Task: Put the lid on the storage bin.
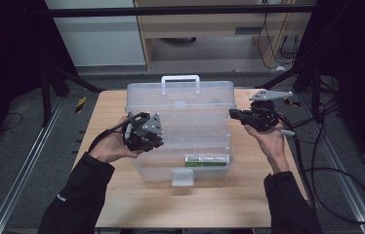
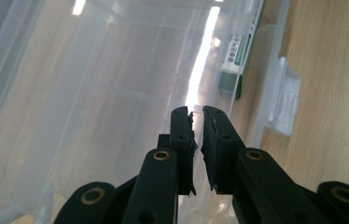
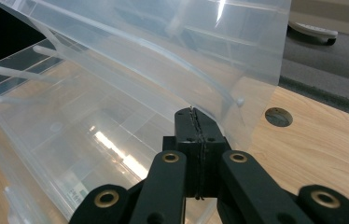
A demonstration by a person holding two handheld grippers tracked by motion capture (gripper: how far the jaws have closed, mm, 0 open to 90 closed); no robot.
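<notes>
Box: a clear plastic storage box (image 1: 180, 141) stands in the middle of the wooden bench (image 1: 122, 204), its front latch (image 1: 182, 177) facing the person.
Lid: the clear lid (image 1: 180, 95) stands raised at the far side, with its white handle (image 1: 180, 80) on top.
Inside the box: a green-and-white packet (image 1: 207, 160) lies on the floor of the box near the front right corner; in the left gripper view it shows along the box wall (image 2: 235, 60), close to the latch (image 2: 282, 95).
Left gripper: the left gripper (image 1: 144, 131) is held in the person's left hand (image 1: 110, 146) at the left rim of the box, pointing in over it.
Left jaws: a narrow gap shows between them in the left gripper view, nothing lies in it, and the pads press on nothing.
Right gripper: the right gripper (image 1: 236, 115) is held in the right hand (image 1: 268, 139) at the right side of the box, its tip at the right edge of the lid.
Right jaws: pressed together in the right gripper view, close against the lower edge of the raised lid (image 3: 163, 51); whether any plastic is pinched between them I cannot tell.
Bench: a round hole (image 3: 278, 116) shows in the wood just beside the lid's corner.
</notes>
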